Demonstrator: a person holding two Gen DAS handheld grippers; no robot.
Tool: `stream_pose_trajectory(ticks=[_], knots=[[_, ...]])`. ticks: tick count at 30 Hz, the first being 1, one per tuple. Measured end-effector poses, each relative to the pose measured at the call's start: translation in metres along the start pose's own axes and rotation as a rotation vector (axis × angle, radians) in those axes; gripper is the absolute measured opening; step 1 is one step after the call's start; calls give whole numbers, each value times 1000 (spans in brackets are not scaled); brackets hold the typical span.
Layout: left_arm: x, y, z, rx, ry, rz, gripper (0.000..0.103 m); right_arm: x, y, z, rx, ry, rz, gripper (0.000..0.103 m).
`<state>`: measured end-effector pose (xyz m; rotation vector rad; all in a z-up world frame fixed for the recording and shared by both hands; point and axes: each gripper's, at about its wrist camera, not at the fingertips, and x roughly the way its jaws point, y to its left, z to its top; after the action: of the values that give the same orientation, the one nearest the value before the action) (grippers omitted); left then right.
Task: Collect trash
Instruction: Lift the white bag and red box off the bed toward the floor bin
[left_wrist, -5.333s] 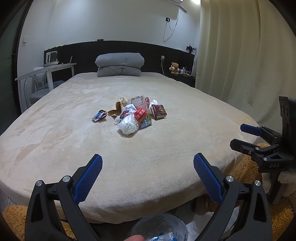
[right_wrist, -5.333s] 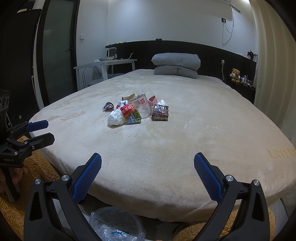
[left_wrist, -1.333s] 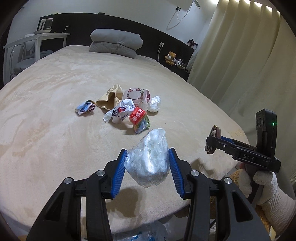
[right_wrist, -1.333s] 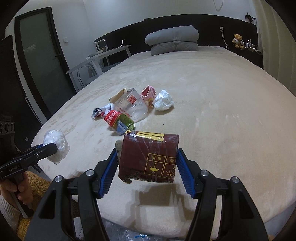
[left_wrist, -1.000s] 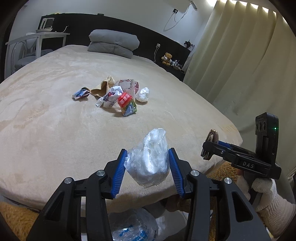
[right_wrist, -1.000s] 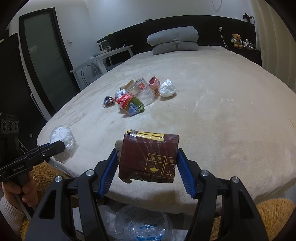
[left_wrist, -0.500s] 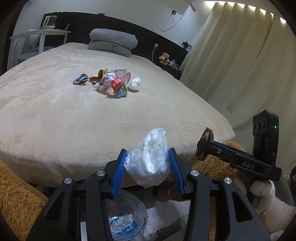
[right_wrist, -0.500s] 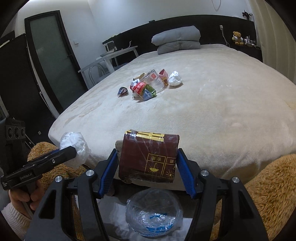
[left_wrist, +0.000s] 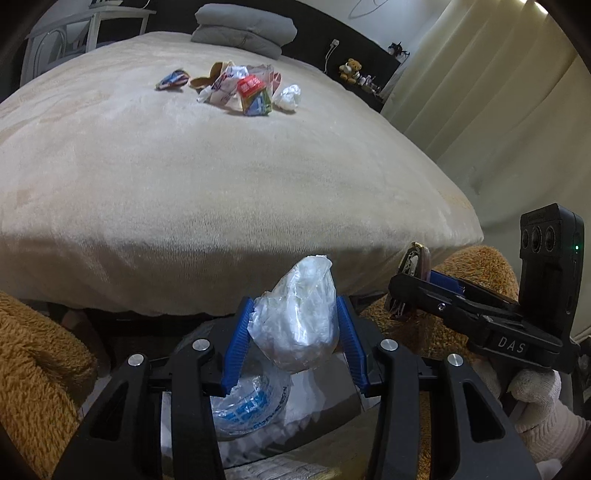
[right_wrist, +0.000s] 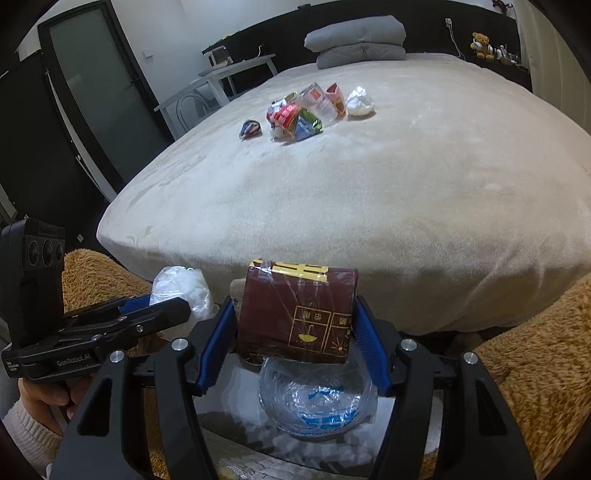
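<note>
Bed (left_wrist: 221, 192) still carries a pile of wrappers (left_wrist: 240, 90) mid-mattress, so most of the pickup is left. Left gripper (left_wrist: 293, 332) has its jaws clamped on a white plastic wad (left_wrist: 295, 325); right gripper (right_wrist: 291, 328) has its jaws closed on a maroon box (right_wrist: 295, 314). Both hang off the bed's foot above the lined bin (right_wrist: 314, 406). Next is likely the drop, then back for the pile.
</note>
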<state>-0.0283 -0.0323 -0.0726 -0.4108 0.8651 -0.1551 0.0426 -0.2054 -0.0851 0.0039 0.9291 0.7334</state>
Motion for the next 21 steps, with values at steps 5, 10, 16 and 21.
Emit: stream_pose_trajectory(ticks=[5, 10, 16, 21], knots=[[20, 7, -4, -29, 89, 23, 45, 27, -5, -5, 41, 99, 2, 63], [44, 19, -7, -75, 183, 59, 45, 56, -21, -6, 148, 205, 12, 63], [75, 37, -14, -148, 308, 88, 45, 90, -38, -13, 266, 331, 8, 63], [95, 46, -22, -179, 392, 115, 45, 108, -47, -17, 329, 399, 4, 63]])
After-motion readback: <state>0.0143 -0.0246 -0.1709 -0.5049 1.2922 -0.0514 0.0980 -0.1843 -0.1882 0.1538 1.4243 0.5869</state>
